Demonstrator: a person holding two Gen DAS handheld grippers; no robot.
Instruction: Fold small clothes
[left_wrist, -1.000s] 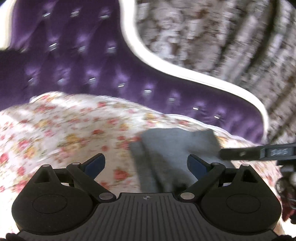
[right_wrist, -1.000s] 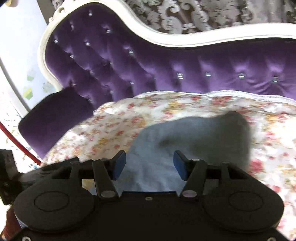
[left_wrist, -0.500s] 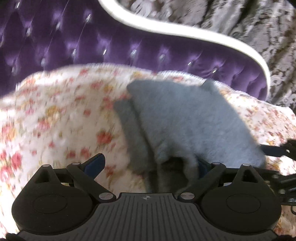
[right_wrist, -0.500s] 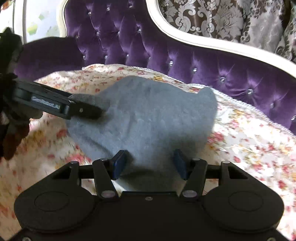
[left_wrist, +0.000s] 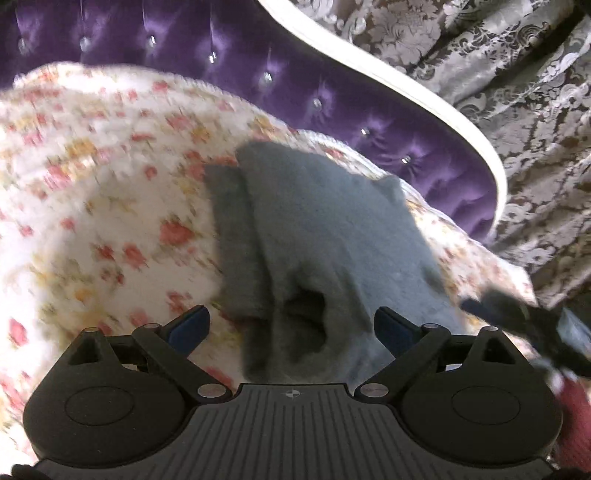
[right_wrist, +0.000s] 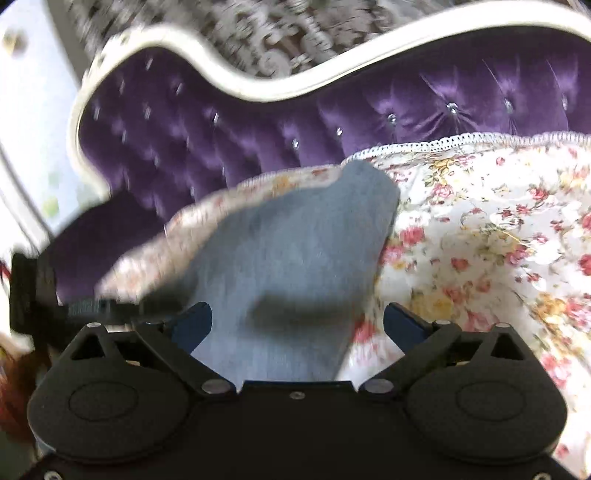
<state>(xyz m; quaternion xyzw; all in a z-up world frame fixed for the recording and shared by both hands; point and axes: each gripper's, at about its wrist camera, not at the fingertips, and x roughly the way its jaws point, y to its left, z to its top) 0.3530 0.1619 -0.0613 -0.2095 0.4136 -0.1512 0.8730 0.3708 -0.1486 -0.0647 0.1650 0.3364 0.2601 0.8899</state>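
A small grey garment (left_wrist: 332, 236) lies folded on a floral cloth (left_wrist: 92, 221), one layer over a darker strip at its left. It also shows in the right wrist view (right_wrist: 288, 258). My left gripper (left_wrist: 291, 328) is open, its blue pads apart at the garment's near edge, holding nothing. My right gripper (right_wrist: 297, 325) is open too, its jaws wide over the garment's near end. The right gripper shows blurred at the right of the left wrist view (left_wrist: 524, 314); the left gripper shows at the left of the right wrist view (right_wrist: 74, 306).
The floral cloth (right_wrist: 480, 240) covers the seat of a purple tufted sofa (left_wrist: 295, 81) with a white curved frame (right_wrist: 258, 85). A patterned grey curtain (left_wrist: 498, 74) hangs behind. A purple arm cushion (right_wrist: 96, 240) lies at the left.
The right gripper's jaws have opened wider. Both grippers have drawn back toward the garment's near edge, and the left gripper no longer lies across the cloth. Both views are blurred by motion.
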